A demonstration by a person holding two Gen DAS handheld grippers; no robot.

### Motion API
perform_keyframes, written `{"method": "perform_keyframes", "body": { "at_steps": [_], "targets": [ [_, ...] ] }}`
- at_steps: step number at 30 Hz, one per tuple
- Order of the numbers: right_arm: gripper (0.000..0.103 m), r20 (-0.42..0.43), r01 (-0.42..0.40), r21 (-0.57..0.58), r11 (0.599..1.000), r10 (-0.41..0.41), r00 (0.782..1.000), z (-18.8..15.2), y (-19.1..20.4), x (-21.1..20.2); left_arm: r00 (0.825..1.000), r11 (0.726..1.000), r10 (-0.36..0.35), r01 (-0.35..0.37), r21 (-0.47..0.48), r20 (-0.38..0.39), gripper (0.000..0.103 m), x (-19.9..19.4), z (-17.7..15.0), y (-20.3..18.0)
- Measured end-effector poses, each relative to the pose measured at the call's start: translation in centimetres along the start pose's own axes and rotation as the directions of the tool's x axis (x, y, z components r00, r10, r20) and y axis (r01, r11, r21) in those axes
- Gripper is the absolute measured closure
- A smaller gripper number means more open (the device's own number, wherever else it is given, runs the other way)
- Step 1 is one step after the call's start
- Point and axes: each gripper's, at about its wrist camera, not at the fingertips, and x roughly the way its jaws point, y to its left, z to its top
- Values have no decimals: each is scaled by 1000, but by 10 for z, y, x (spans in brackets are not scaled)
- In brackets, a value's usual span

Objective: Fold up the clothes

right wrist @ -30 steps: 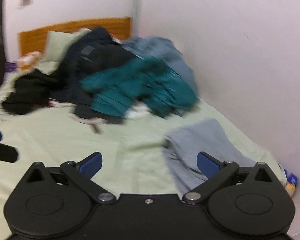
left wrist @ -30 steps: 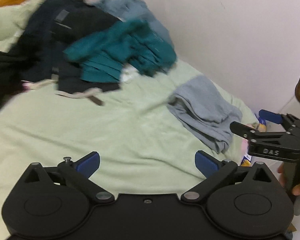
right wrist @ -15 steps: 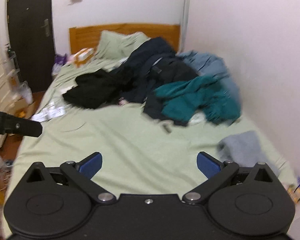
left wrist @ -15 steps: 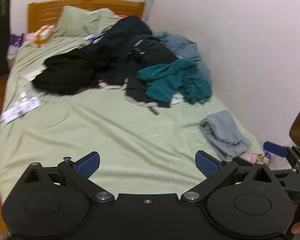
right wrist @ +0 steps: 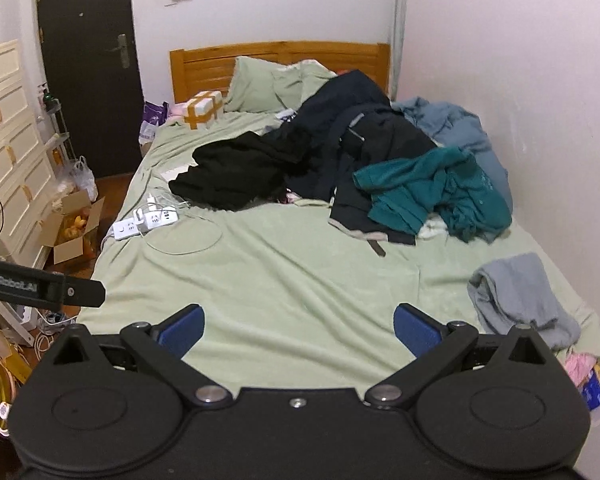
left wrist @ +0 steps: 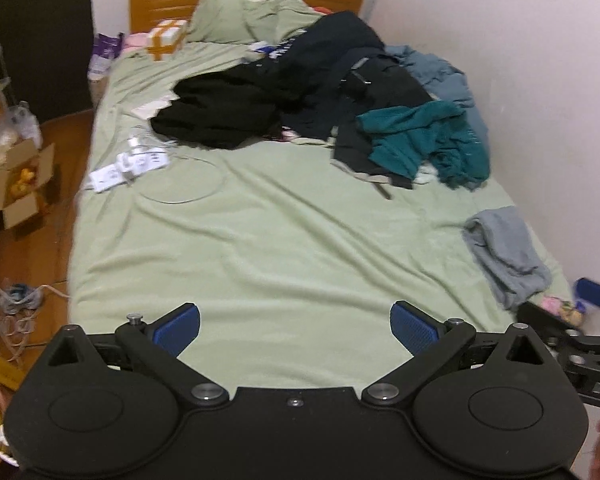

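A heap of unfolded clothes lies at the bed's far right: black garments (left wrist: 236, 108) (right wrist: 240, 172), a teal garment (left wrist: 424, 140) (right wrist: 432, 192) and a blue-grey one (right wrist: 456, 124). A folded grey garment (left wrist: 504, 252) (right wrist: 516, 300) lies at the near right edge. My left gripper (left wrist: 296, 328) is open and empty above the foot of the green bed sheet (left wrist: 280, 248). My right gripper (right wrist: 298, 330) is open and empty too, held back from the bed. The right gripper also shows at the right edge of the left wrist view (left wrist: 572, 320).
White power strips and a cable (right wrist: 148, 220) lie on the sheet's left side. A taped box (right wrist: 204, 108) and pillows (right wrist: 268, 84) sit by the wooden headboard. A wall runs along the bed's right. A cardboard box (right wrist: 72, 228), drawers and clutter stand on the floor at left.
Both grippers have pulled back and up from the bed, so the whole bed and room now show. The clothes have not moved. Both grippers stayed open.
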Motion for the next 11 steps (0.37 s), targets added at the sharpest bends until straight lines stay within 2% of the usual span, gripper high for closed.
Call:
{"method": "perform_keyframes", "body": {
  "at_steps": [6,11],
  "targets": [
    [1,3,13,12,1000,-13,1000,0,5,-7,999,1000,17,-16,-19,32,1,-8,-5,14],
    [1,-4,21,13,1000,-21,1000,2,8,-4,999,1000,-10,11,-16,43,2,-14,-4,17]
  ]
}}
